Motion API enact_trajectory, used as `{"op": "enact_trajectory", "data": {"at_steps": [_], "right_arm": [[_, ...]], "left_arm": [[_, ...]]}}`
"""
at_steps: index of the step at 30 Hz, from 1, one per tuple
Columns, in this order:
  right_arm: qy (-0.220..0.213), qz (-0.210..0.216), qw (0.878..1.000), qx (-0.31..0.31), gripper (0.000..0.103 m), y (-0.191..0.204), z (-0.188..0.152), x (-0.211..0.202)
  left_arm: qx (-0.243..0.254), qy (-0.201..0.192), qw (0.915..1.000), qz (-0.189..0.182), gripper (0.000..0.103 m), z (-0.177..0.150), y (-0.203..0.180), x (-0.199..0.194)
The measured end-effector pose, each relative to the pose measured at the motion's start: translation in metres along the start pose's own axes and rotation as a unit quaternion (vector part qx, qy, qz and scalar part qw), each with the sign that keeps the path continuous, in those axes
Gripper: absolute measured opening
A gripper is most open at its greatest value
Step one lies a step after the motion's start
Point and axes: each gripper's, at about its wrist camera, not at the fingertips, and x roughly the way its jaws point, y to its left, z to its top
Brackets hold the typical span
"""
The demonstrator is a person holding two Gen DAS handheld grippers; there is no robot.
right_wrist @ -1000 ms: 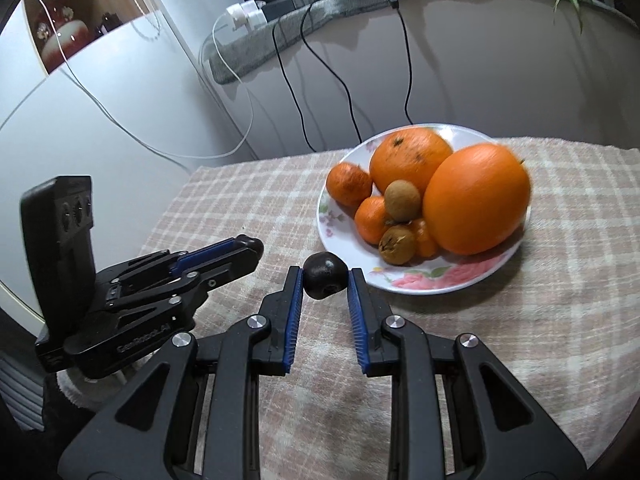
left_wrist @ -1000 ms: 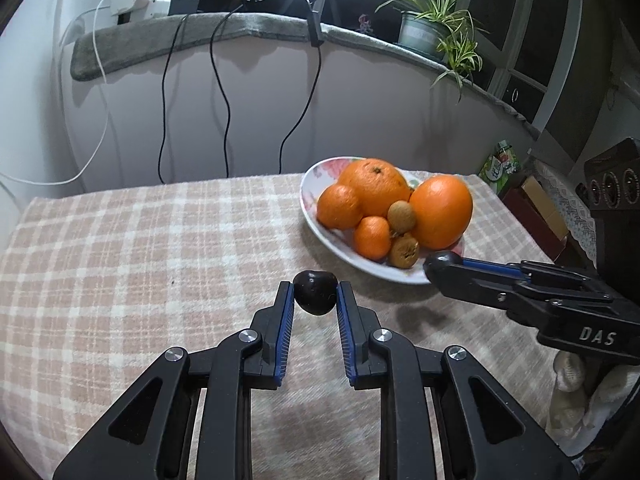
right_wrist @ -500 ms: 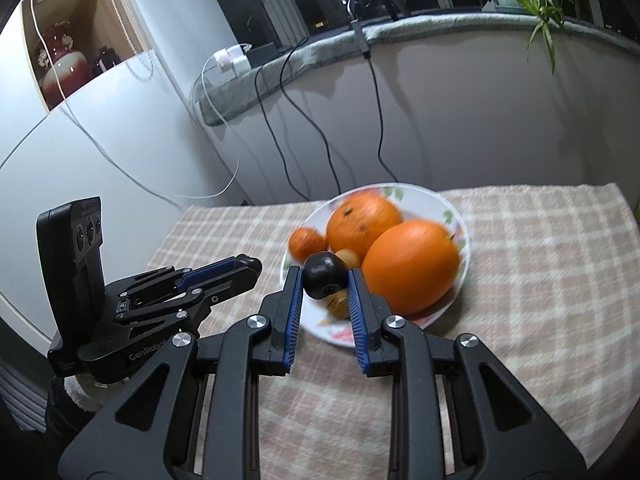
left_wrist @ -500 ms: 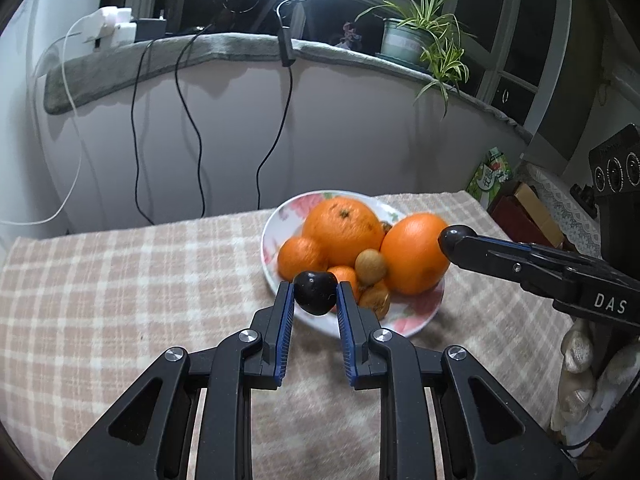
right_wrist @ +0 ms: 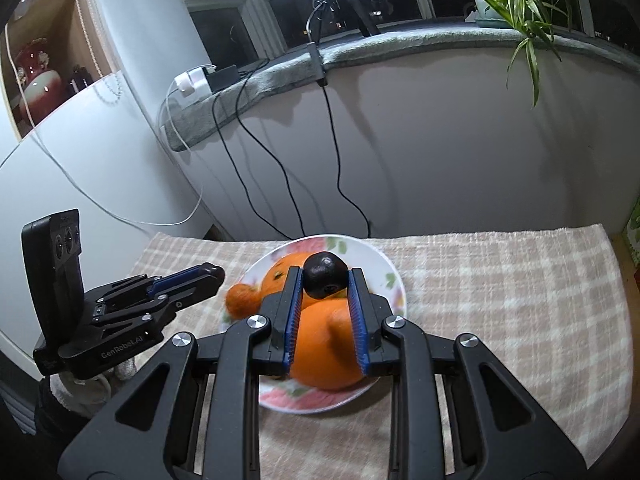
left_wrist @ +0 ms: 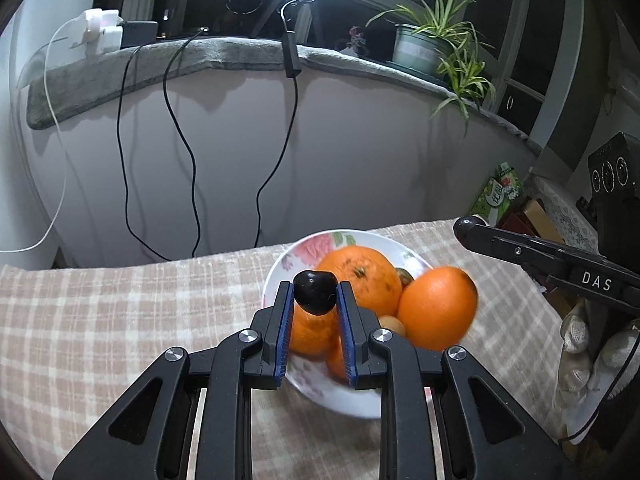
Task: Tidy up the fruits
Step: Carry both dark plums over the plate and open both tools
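A floral white plate point(left_wrist: 310, 384) on the checked tablecloth holds two large oranges point(left_wrist: 436, 308), smaller tangerines and small brown fruits. My left gripper point(left_wrist: 315, 286) is shut on a small dark fruit point(left_wrist: 315, 294) and hangs over the plate's near left side. My right gripper point(right_wrist: 325, 272) is shut on a second dark fruit point(right_wrist: 325, 276) above the big orange point(right_wrist: 324, 360) on the plate point(right_wrist: 386, 266). Each gripper shows in the other's view: the right gripper point(left_wrist: 466, 226) at the right, the left gripper point(right_wrist: 214, 272) at the left.
Beyond the table's far edge rises a pale wall point(left_wrist: 224, 152) with hanging black cables point(left_wrist: 184, 140). A potted plant point(left_wrist: 420, 44) sits on the sill above. Boxes point(left_wrist: 500, 192) stand past the table's right end. A gloved hand point(left_wrist: 576, 344) holds the right gripper.
Both grippers have moved forward and a little up with their dark fruits. They went from the cloth in front of the plate to above the plate.
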Motion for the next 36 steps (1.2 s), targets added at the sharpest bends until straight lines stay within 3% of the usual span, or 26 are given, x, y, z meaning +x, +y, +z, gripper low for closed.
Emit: {"op": "enact_trajectory", "data": {"at_steps": [18, 33, 35, 36], "right_arm": [[0.036, -0.003, 0.999, -0.003, 0.024, -0.009, 0.017, 0.043], [0.042, -0.009, 0.999, -0.019, 0.025, -0.006, 0.017, 0.051], [0.042, -0.01, 0.999, -0.021, 0.026, -0.005, 0.016, 0.052], [0.042, -0.009, 0.999, -0.022, 0.034, -0.005, 0.015, 0.051]], "left_arm": [[-0.016, 0.009, 0.9998, 0.003, 0.02, 0.009, 0.014, 0.02], [-0.012, 0.012, 0.9999, 0.001, 0.021, 0.008, 0.011, 0.024], [-0.012, 0.009, 0.9999, 0.002, 0.021, 0.009, 0.011, 0.023], [-0.013, 0.009, 0.9999, 0.002, 0.021, 0.009, 0.011, 0.023]]}}
